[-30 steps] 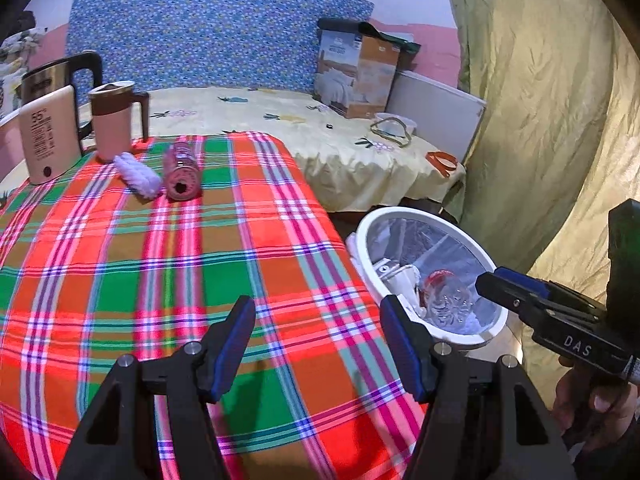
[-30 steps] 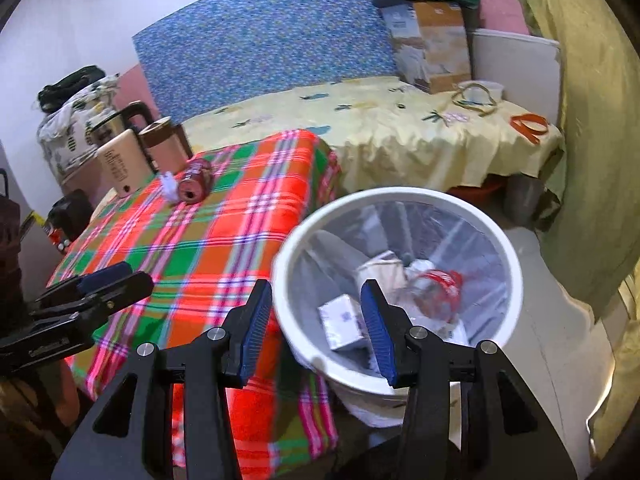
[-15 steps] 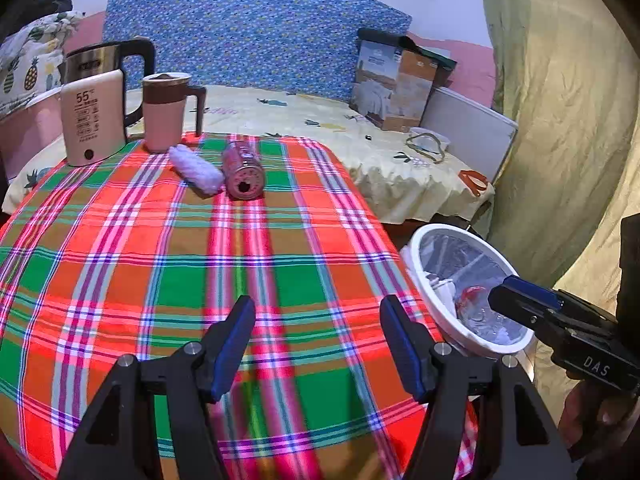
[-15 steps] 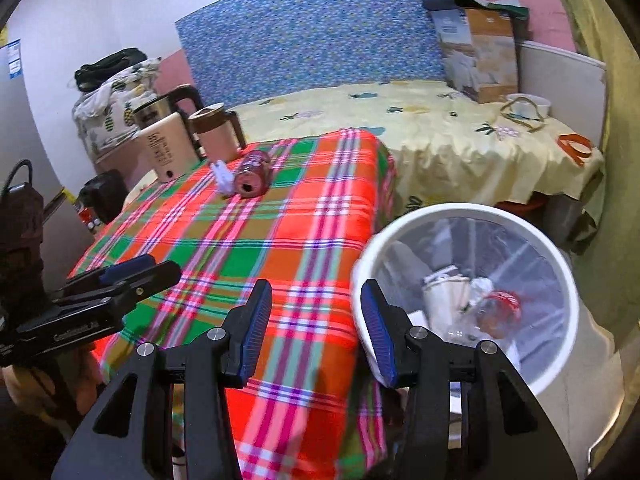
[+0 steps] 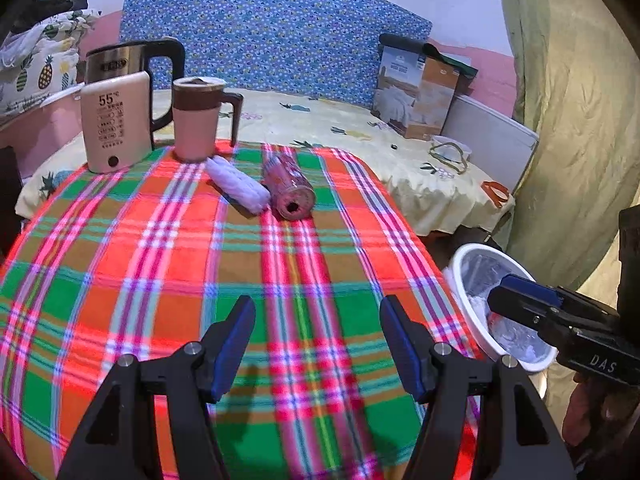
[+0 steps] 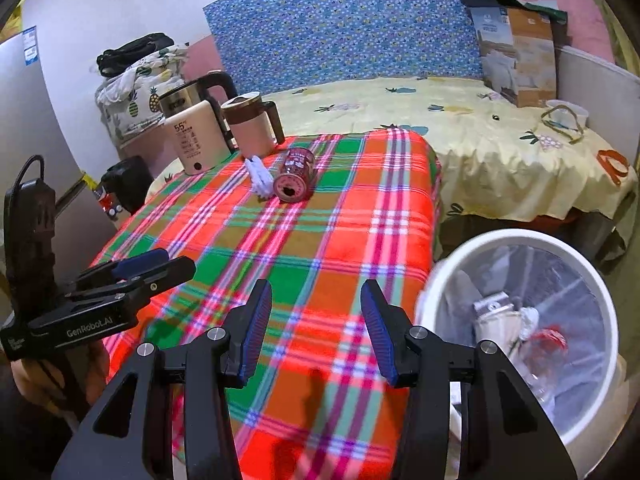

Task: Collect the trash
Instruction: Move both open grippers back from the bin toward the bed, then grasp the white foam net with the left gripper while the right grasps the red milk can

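Note:
A pink can [image 5: 289, 189] [image 6: 295, 176] lies on its side at the far end of the plaid-covered table [image 5: 160, 280] [image 6: 280, 260], with a crumpled white wrapper [image 5: 237, 185] [image 6: 259, 178] touching its left. A white trash bin [image 5: 472, 264] [image 6: 520, 240] with several pieces of rubbish stands on the floor off the table's right edge. My left gripper [image 5: 318, 320] hovers open and empty over the near table. Over the table's near right part my right gripper [image 6: 316, 312] is open too, nothing between its fingers. Each gripper shows in the other's view, the left gripper [image 6: 156, 270], the right gripper [image 5: 516, 300].
A cream kettle [image 5: 116, 124] [image 6: 196, 136] and a pink jug [image 5: 198, 120] [image 6: 252, 124] stand at the table's far left corner. Behind is a bed with a yellow sheet [image 5: 360, 148] [image 6: 480, 128] carrying a cardboard box [image 5: 420, 92]. A green curtain [image 5: 580, 120] hangs right.
Both grippers have swung left, away from the bin and over the table. The can and wrapper now sit nearer the middle of both views. Jaw openings are unchanged.

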`<state>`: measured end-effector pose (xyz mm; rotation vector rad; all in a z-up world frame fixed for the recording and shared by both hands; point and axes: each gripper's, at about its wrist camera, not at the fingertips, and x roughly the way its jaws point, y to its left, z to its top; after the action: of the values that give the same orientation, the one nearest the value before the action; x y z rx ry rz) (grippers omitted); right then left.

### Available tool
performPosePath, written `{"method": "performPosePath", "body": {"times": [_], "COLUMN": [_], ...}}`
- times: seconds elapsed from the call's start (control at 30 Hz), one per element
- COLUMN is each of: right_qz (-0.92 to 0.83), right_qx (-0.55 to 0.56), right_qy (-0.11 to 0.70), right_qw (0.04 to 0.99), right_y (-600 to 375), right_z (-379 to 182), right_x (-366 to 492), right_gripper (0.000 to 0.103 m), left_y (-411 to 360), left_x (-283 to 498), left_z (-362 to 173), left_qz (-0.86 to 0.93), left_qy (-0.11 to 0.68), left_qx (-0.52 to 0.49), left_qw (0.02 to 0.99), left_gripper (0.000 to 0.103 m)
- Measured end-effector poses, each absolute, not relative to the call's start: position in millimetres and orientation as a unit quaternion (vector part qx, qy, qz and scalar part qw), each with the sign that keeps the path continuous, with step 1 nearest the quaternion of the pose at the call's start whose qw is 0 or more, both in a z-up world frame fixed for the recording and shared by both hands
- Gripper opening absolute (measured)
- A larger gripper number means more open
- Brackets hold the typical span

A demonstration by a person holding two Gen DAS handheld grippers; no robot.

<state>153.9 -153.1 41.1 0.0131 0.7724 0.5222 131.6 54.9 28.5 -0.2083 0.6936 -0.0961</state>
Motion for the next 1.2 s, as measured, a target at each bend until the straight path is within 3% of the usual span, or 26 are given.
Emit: {"method": "performPosePath", "body": {"times": [0.47,1.2], "right_qz": [0.279,0.276], "right_qx": [-0.002,0.013], "right_qy": [0.4,0.438], "right_qw": [0.873,0.855], "right_y": [-92.6,-42.5], "right_z": [30.1,-1.7], "right_x": [224.4,309.2], "right_gripper": [0.049,0.052], "left_y": [99.3,150.1], "left_x": [199.6,262.6], "left_z": [32.2,12.2], "left_qz": [-0.025,-0.013], "left_qy": [0.354,0.371], "left_qx": [-0.076,-0.138], "left_qw": [0.932,0.918], "left_gripper": [0.067,0.067]}}
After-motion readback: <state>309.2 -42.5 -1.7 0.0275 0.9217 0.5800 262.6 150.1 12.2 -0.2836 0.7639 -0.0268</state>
